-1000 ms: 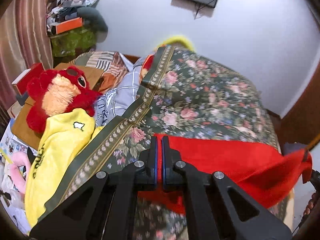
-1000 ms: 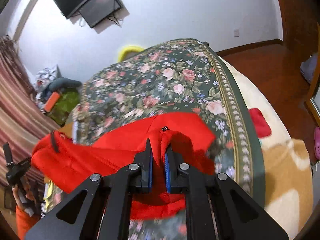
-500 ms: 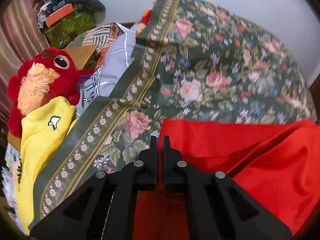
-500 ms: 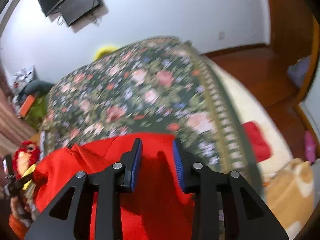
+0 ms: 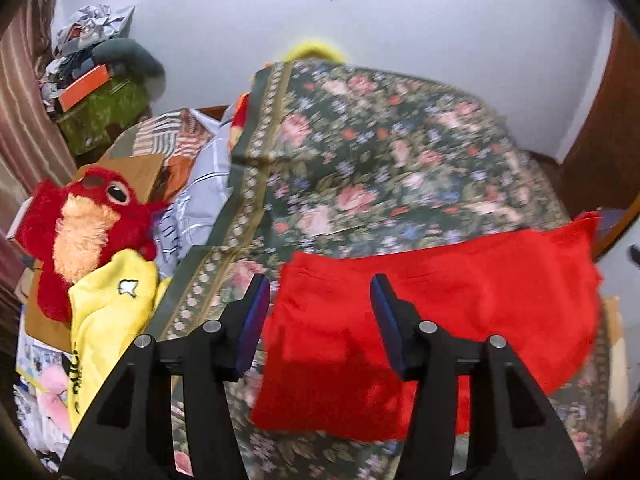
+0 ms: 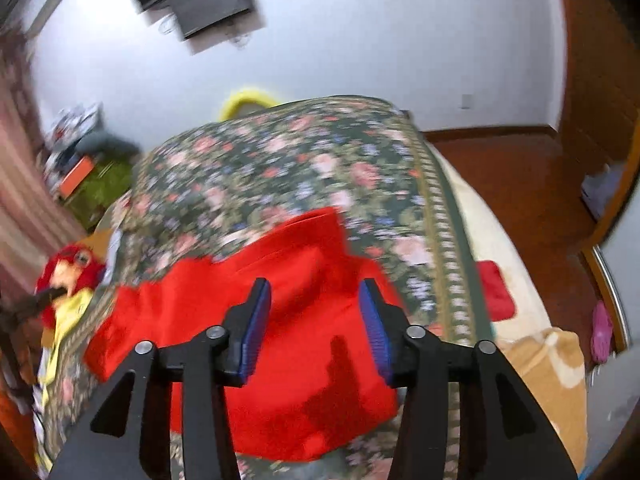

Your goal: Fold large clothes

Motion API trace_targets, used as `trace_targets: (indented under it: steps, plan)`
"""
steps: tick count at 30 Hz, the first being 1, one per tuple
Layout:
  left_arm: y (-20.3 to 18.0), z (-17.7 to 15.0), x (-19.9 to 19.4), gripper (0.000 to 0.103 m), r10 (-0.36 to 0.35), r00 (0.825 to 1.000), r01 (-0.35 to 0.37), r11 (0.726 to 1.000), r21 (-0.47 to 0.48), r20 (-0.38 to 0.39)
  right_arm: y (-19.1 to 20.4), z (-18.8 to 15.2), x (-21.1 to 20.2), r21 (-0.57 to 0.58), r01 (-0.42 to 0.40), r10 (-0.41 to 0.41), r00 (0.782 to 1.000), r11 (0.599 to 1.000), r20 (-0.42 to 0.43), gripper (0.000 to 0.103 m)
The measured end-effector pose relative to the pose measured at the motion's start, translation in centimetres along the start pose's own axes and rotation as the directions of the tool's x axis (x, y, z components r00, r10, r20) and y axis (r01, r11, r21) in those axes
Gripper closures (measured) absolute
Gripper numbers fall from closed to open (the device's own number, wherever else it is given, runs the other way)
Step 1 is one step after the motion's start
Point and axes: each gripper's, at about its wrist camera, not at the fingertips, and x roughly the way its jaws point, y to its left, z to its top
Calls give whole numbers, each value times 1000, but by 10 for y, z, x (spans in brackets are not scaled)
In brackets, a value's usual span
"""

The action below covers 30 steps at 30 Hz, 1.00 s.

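Note:
A red garment point(image 5: 420, 312) point(image 6: 288, 328) lies in a folded heap on the floral bed cover point(image 5: 380, 160) point(image 6: 280, 168). Above its left end hangs my left gripper point(image 5: 320, 312); its jaws are opening and the blue pads are off the cloth. Over the garment's right part, my right gripper point(image 6: 314, 320) has its jaws opening too, with nothing pressed between them. The cloth shows beneath both gaps, lying free on the cover. Both views are blurred by motion.
A red plush toy point(image 5: 84, 224) and a yellow garment point(image 5: 108, 320) lie at the bed's left side, with striped bedding point(image 5: 192, 200) behind. Piled clutter point(image 5: 92, 64) stands in the far left corner. A cream blanket point(image 6: 500, 272) and wooden floor point(image 6: 520, 176) are on the right.
Both grippers were shut on the red garment a second ago; now both stand apart and the cloth has dropped onto the floral cover. Both views have pulled back from it.

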Motion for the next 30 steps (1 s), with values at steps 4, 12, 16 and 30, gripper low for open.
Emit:
trace_targets:
  steps: [4, 12, 16, 30]
  plan:
    - [-20, -10, -3, 47, -75, 997, 76, 997, 18, -21, 46, -20, 17, -108, -59, 57, 998, 992, -28, 57]
    - [-75, -69, 55, 47, -153, 967, 180, 977, 117, -204, 106, -71, 77, -279, -126, 85, 984, 952, -156, 45]
    - [-77, -91, 74, 31, -116, 973, 148, 978, 149, -201, 97, -81, 90, -347, -80, 31, 989, 935, -145, 27]
    - [14, -106, 65, 23, 22, 982, -33, 998, -56, -187, -29, -80, 62, -26, 125, -127, 974, 992, -189, 27]
